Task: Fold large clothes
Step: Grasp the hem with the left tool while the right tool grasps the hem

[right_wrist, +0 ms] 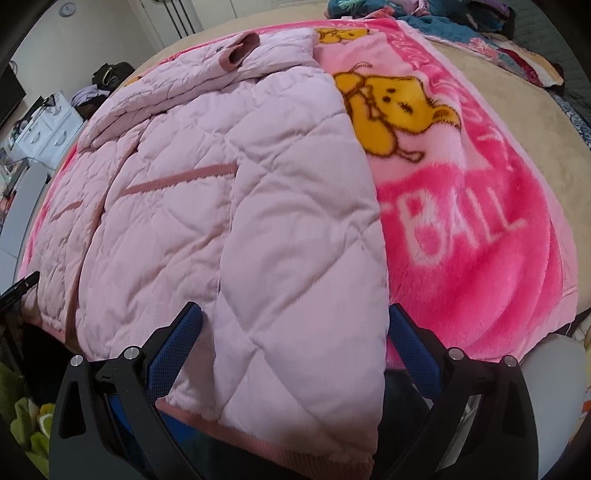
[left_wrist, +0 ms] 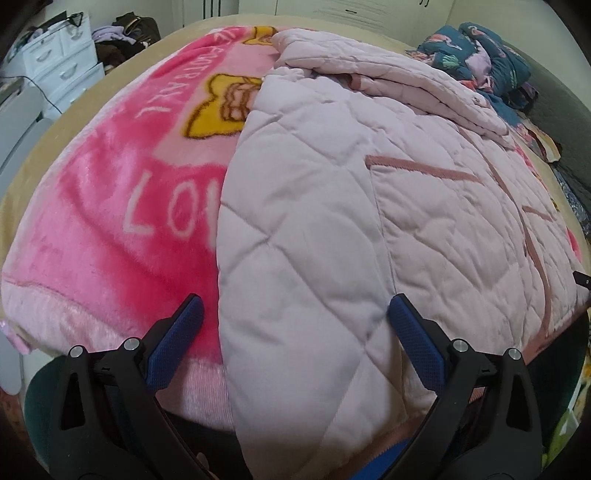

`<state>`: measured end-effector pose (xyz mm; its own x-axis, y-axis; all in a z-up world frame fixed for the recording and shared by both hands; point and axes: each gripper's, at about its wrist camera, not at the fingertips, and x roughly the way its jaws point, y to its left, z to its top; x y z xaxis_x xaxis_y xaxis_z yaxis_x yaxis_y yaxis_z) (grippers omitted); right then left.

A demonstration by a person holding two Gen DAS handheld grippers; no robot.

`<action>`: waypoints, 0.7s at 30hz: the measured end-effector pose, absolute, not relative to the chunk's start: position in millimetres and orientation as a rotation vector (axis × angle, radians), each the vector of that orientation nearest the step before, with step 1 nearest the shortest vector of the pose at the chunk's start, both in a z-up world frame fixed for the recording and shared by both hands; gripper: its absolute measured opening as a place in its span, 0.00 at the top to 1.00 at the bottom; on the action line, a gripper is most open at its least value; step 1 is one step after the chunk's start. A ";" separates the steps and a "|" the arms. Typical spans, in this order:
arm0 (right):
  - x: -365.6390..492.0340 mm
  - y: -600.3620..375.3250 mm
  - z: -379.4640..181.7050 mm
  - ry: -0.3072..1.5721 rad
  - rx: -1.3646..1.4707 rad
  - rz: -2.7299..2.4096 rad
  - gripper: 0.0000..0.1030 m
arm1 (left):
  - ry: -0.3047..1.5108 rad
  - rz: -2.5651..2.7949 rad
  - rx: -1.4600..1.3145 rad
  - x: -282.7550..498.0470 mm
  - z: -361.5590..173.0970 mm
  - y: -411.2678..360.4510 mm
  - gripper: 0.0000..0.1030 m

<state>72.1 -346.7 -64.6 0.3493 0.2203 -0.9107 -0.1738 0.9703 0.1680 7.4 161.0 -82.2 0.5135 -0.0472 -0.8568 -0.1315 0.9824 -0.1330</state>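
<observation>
A pale pink quilted jacket [left_wrist: 351, 206] [right_wrist: 229, 206] lies flat on a bright pink blanket [left_wrist: 122, 206] [right_wrist: 480, 229] spread over a bed. Its sleeves are folded in across the chest, one cuff [right_wrist: 236, 55] lying near the collar. Darker pink trim marks the pockets and hem. My left gripper [left_wrist: 295, 328] stands open over the jacket's near left hem corner, one finger on each side of the fabric edge. My right gripper [right_wrist: 295, 328] stands open the same way over the near right hem corner. Neither holds anything.
A white drawer unit [left_wrist: 62, 70] and a pile of clothes [left_wrist: 122, 33] stand beyond the bed's left side. Dark patterned bedding [left_wrist: 491, 62] is heaped at the far right. The tan bedsheet [right_wrist: 517, 122] shows around the blanket.
</observation>
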 end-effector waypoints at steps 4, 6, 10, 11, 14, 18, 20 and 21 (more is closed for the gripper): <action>67.1 -347.4 -70.6 1.246 0.068 0.318 0.04 | 1.038 0.008 -0.182 0.4 -81.3 152.3 0.09; 63.0 -346.8 -72.5 1.270 0.067 0.347 0.04 | 1.042 -0.020 -0.181 -2.1 -82.3 146.0 0.09; 55.6 -344.7 -75.1 1.293 0.062 0.404 0.17 | 1.043 -0.028 -0.187 -0.9 -84.2 144.8 0.09; 53.2 -344.2 -73.4 1.286 0.052 0.409 0.19 | 1.043 -0.031 -0.197 -0.6 -84.4 146.2 0.09; 45.0 -342.9 -62.9 1.260 0.048 0.438 0.46 | 1.043 -0.032 -0.199 0.0 -84.9 146.8 0.09; 37.1 -347.5 -37.9 1.186 0.088 0.472 0.78 | 1.046 -0.033 -0.203 0.2 -85.5 147.4 0.09; 36.2 -347.3 -22.3 1.129 0.103 0.486 0.81 | 1.047 -0.034 -0.207 0.3 -86.0 148.0 0.09; 36.4 -346.8 -13.5 1.091 0.115 0.493 0.82 | 1.047 -0.034 -0.209 -0.4 -86.0 148.0 0.09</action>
